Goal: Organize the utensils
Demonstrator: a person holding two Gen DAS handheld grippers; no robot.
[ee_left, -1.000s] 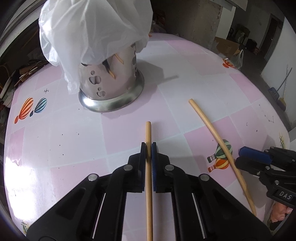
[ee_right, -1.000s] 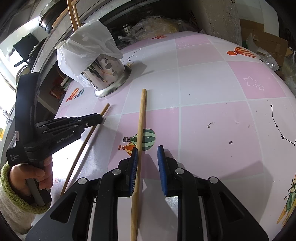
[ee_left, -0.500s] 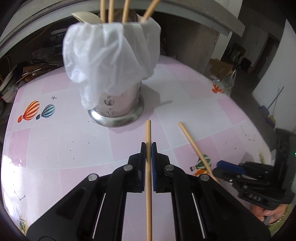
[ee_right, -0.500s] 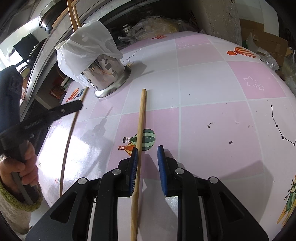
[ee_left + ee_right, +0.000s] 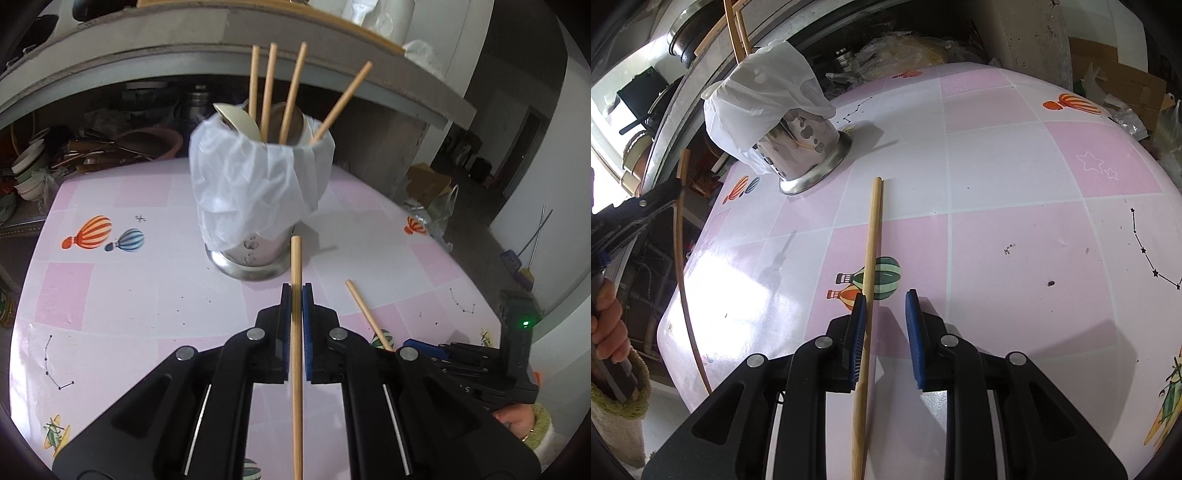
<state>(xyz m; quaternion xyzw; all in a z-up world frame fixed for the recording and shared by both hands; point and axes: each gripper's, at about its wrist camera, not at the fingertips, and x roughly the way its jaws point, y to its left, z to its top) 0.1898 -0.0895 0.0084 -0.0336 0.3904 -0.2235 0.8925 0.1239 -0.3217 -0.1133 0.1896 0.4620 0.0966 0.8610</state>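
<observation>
slim round wooden chopstick (image 5: 296, 332) beside perforated steel holder (image 5: 255, 254)

- One wooden chopstick (image 5: 296, 332), plain and pale tan, is clamped between the pads of the left hand-held gripper (image 5: 296, 295), raised off the tabletop (image 5: 147, 295), its tip toward the holder.
- A second wooden chopstick (image 5: 870, 258) lies flat on the pink-tiled tabletop across a balloon print.
- The steel utensil holder (image 5: 255, 254) stands upright, draped in white plastic, four sticks and a spoon inside.
</observation>
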